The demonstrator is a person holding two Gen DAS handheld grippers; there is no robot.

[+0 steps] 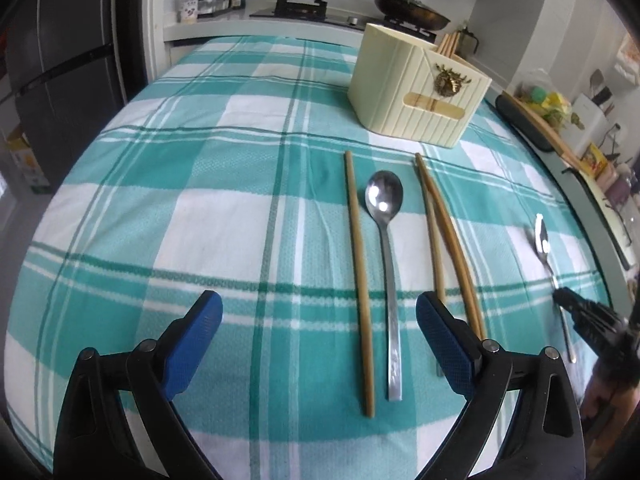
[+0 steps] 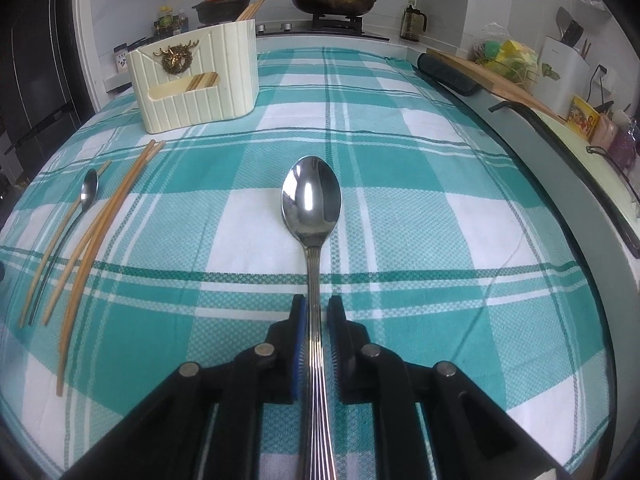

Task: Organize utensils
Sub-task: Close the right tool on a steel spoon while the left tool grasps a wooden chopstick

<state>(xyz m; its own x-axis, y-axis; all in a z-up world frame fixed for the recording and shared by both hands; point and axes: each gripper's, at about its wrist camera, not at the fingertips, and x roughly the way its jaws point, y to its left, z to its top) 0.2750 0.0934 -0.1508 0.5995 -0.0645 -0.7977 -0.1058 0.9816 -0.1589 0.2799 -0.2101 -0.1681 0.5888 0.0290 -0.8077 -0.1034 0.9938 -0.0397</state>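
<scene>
Utensils laid out on a counter covered in teal-and-white plaid cloth, kitchen stove behind. Largest item: cream ribbed plastic utensil holder with a gold deer-head emblem, standing at the far side, some chopsticks already upright in its rear compartment. In front of it on the cloth: single tan wooden chopstick, a crossed pair of tan wooden chopsticks to its right, and a round-bowled steel spoon lying flat between them, bowl toward the holder.

Left gripper hovers low over the near ends of these, blue-padded jaws spread wide, nothing between them.

Right gripper pinches the ridged handle of an oval-bowled steel spoon, jaws nearly pressed together on it, bowl sticking forward over the cloth, well apart from the holder.

Risks, as judgement: grip sits on a narrow, slick handle with the heavy bowl far out front, so the spoon could pivot or slip during the carry. Holder slots are narrow; a tilted spoon may hit the rim or tip the light holder. The left jaws, if closed here, could catch chopstick and spoon together.
</scene>
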